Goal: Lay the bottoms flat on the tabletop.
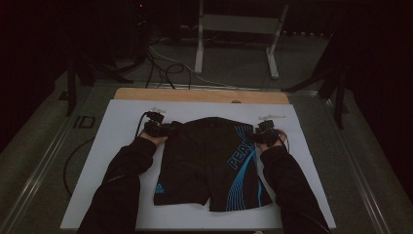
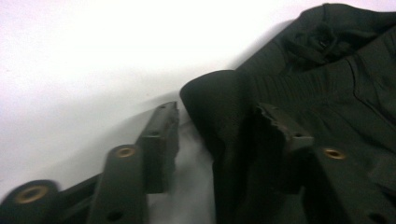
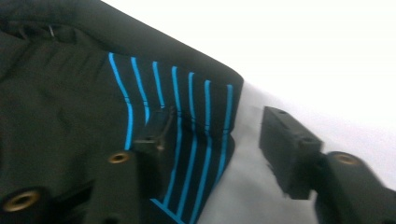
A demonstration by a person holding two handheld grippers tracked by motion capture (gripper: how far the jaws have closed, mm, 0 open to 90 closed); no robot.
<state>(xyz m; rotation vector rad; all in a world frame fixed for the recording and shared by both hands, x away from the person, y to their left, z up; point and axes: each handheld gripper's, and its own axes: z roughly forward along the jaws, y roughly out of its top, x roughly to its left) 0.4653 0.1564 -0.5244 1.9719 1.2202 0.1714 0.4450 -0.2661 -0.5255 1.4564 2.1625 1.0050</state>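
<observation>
Fingers of both grippers stand spread at the waist corners of the black shorts [image 1: 207, 163], each pair straddling an edge with one finger over cloth and one over the bare board, nothing clamped yet.

Largest first: the bench [image 1: 44, 146] carries a white board [image 1: 112, 161], and the shorts lie flat in its middle, waistband at the far side, legs toward the person, blue lettering and stripes on the person's right.

The left gripper [image 1: 165, 129] sits at the waistband's left corner, where the cloth bulges up in a rounded fold between its fingers [image 2: 159, 140]. The right gripper [image 1: 256, 137] sits at the striped right edge; its outer finger [image 3: 287, 142] rests clear of the cloth.

Judging from this, the main risk is an uneven pinch: one side could close on only the top layer, or on the bulge alone, so the shorts would skew or slip free when lifted. The right fingers could also close on nothing, since the hem barely reaches between them.
</observation>
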